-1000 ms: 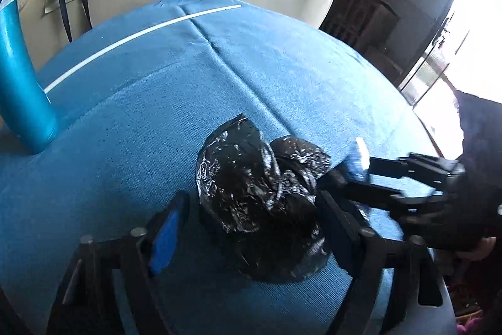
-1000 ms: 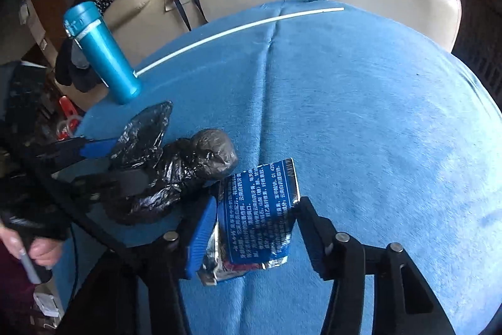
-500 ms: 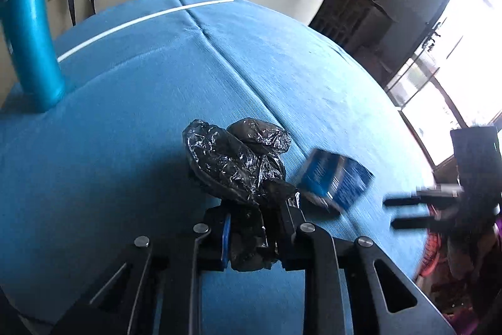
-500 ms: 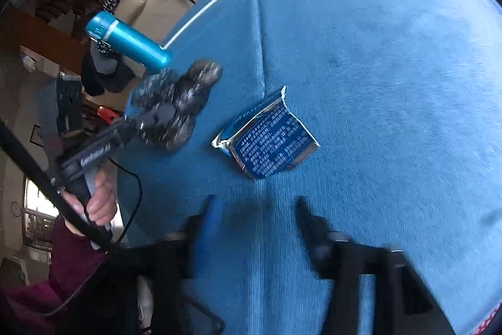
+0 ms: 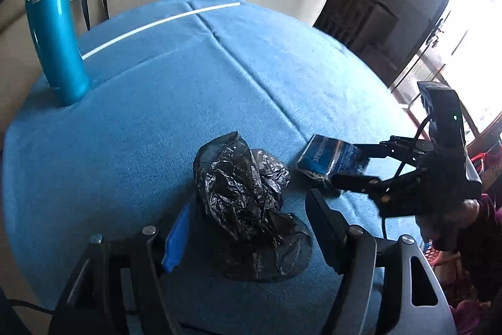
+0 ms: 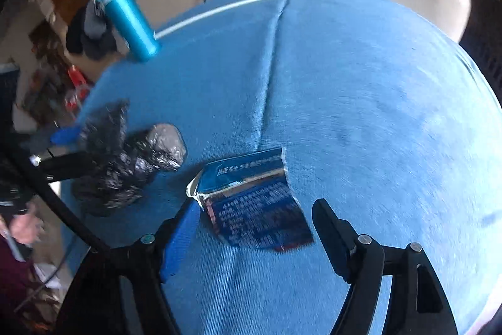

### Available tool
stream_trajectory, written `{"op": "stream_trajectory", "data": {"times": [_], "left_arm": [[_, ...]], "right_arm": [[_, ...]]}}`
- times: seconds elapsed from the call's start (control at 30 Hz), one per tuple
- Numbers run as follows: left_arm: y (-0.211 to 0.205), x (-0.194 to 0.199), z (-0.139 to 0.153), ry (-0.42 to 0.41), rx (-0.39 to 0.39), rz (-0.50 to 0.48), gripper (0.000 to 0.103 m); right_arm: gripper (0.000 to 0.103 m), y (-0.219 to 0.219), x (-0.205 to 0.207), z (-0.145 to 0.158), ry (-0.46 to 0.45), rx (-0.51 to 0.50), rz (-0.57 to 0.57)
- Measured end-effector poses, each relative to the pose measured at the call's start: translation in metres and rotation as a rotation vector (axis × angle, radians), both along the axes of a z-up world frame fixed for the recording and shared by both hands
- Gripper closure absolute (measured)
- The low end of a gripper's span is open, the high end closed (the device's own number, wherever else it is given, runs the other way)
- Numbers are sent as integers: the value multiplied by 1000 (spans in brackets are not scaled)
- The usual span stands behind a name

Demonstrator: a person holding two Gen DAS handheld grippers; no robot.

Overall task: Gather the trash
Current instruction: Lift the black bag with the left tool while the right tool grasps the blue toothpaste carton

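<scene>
so we're still early on this one, as far as we can judge. 2 bits of trash are sitting on the round counter with the blue cloth (image 5: pixel 188 102): a crumpled black plastic bag (image 5: pixel 248 203) and a torn, flattened blue foil snack wrapper (image 6: pixel 254 200). neither is lifted or held, both lie on the cloth, and we can't spot any bin or collecting spot, so the actual collecting looks like it's all left to do.

our left gripper (image 5: pixel 251 231) is spread wide with the black bag sitting between its fingers, not pinched. our right gripper (image 6: pixel 254 236) is also spread wide, straddling the near end of the wrapper without squeezing it. from the left camera the wrapper (image 5: pixel 329 159) sits just beside the bag, towards the right.

on writing: the wrapper has blocks of white print on blue, plus a red patch at the bottom edge, but it's too blurry for us to read any word or brand. the tall teal travel flask (image 5: pixel 53 30), standing well apart from the trash near the far left edge, has a pale band near the lid and no label we can make out.
</scene>
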State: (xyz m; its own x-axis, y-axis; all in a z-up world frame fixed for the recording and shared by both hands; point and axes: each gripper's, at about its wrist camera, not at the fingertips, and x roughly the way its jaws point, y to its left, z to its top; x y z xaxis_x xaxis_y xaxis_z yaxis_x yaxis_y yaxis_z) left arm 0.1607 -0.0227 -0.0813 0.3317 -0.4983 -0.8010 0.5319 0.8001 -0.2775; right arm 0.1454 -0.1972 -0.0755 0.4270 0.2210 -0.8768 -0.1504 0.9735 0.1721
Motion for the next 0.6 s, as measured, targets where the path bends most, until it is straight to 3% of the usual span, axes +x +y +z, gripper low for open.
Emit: {"op": "stream_trajectory", "data": {"times": [0.2,0.23,0.27,0.3,0.37,0.47,0.6], "left_arm": [[-14,3,-19,-7,52,-11,32],[-15,4,-24,6,50,-8,38],[-16,4,-28,16,55,-8,56],[-19,5,-34,32,68,-6,62],[-18,3,-35,22,56,14,62],[-19,-1,-32,17,48,40,63],[-19,-11,-20,-1,32,56,63]], "right_arm": [[26,23,3,-14,-46,-109,52],[26,23,2,-12,-52,-117,57],[31,24,-2,-12,-65,-135,65],[45,24,-4,-11,-75,-147,67],[68,21,-9,-8,-94,-162,73],[78,9,-14,-5,-88,-92,53],[81,-15,-27,-1,-95,29,-6]]}}
